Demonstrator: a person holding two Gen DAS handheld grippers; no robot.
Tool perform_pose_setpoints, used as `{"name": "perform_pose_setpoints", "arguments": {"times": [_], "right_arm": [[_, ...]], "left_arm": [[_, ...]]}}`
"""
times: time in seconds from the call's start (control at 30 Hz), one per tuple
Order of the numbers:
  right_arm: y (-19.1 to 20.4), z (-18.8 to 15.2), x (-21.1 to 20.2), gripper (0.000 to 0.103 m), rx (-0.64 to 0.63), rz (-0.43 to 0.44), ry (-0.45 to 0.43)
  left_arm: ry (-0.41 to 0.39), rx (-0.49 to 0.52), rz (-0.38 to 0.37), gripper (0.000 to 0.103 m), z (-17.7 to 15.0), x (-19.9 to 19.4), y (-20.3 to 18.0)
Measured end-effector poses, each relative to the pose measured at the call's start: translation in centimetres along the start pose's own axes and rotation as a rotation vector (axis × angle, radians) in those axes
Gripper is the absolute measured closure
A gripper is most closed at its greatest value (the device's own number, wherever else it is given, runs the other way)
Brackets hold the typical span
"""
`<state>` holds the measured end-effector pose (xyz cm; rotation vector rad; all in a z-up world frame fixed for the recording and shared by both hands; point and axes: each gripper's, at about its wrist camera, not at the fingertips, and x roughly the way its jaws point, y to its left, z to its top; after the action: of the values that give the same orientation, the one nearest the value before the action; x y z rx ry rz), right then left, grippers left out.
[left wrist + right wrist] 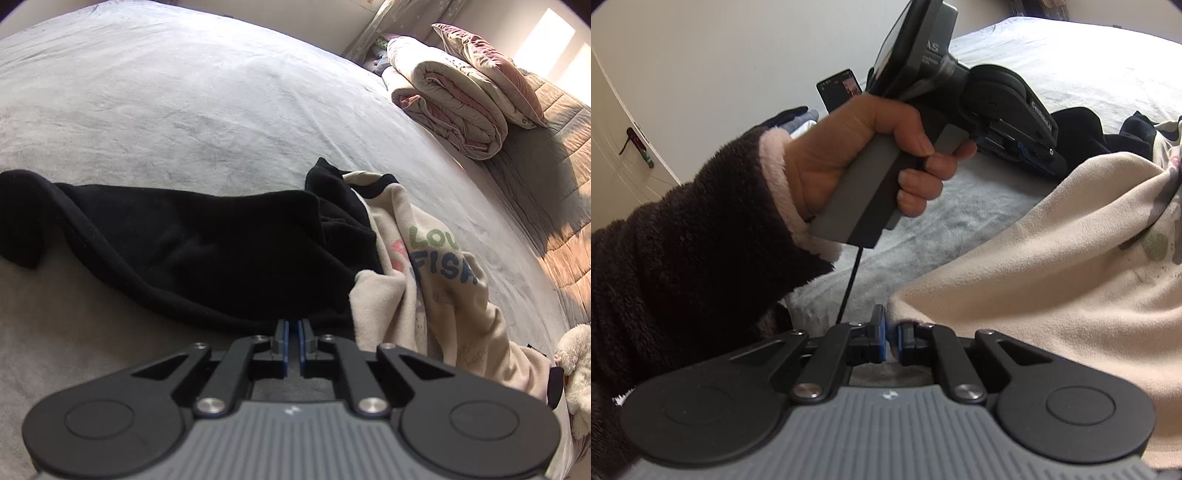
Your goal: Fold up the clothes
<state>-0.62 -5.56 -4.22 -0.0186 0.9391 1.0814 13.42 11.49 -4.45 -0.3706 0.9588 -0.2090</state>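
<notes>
A sweatshirt lies crumpled on the grey bed sheet [155, 110]. It has a black part [207, 243] and a beige front [436, 280] with printed coloured letters. My left gripper [294, 328] is shut on the black fabric's near edge. The same gripper also shows in the right wrist view [1043, 164], held in a hand, its tips at the black cloth. My right gripper [891, 338] is shut on a corner of the beige fabric [1034, 258], which spreads to the right.
A folded quilt [450, 99] and a pillow [491, 70] lie at the far right of the bed, on a brown quilted cover [561, 177]. A fluffy white toy [576, 365] sits at the right edge. A phone [840, 92] stands by the wall; a door [631, 144] is at left.
</notes>
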Motion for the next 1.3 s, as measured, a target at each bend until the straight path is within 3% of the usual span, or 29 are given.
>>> {"name": "perform_pose_setpoints", "arguments": {"times": [0.2, 0.33, 0.4, 0.43, 0.67, 0.8, 0.87, 0.97, 1.1, 1.3], "right_arm": [[-1.0, -0.4, 0.8, 0.09, 0.009, -0.041, 0.047], [-1.4, -0.5, 0.3, 0.087, 0.015, -0.048, 0.048], [-1.5, -0.6, -0.2, 0.065, 0.02, -0.065, 0.039], [-1.6, -0.6, -0.5, 0.061, 0.024, -0.074, 0.03], [-3.2, -0.3, -3.2, 0.059, 0.084, -0.159, -0.057], [-4.2, -0.2, -4.7, 0.059, 0.118, -0.207, -0.107], [-4.6, -0.1, -5.5, 0.059, 0.135, -0.231, -0.132], [-5.3, 0.0, -6.7, 0.059, 0.159, -0.27, -0.169], [-6.6, -0.4, -8.5, 0.059, 0.186, -0.339, -0.214], [-9.3, -1.2, -11.3, 0.059, 0.239, -0.441, -0.279]], "left_arm": [[0.063, -0.116, -0.049, 0.077, -0.3, 1.5, 1.3], [0.051, -0.192, -0.063, 0.075, -0.2, 2.0, 1.8], [0.041, -0.228, -0.063, 0.074, -0.2, 2.3, 1.8], [0.035, -0.246, -0.062, 0.074, -0.1, 2.4, 1.8], [-0.019, -0.29, -0.021, 0.077, 0.0, 2.8, 1.4], [-0.054, -0.274, 0.029, 0.095, 0.2, 3.2, 1.5], [-0.073, -0.268, 0.049, 0.098, 0.4, 3.3, 1.4], [-0.111, -0.231, 0.1, 0.099, 0.7, 3.1, 1.0], [-0.206, -0.16, 0.22, 0.099, 1.6, 2.5, 1.1], [-0.317, -0.184, 0.292, 0.099, 3.0, 0.5, 3.1]]}}
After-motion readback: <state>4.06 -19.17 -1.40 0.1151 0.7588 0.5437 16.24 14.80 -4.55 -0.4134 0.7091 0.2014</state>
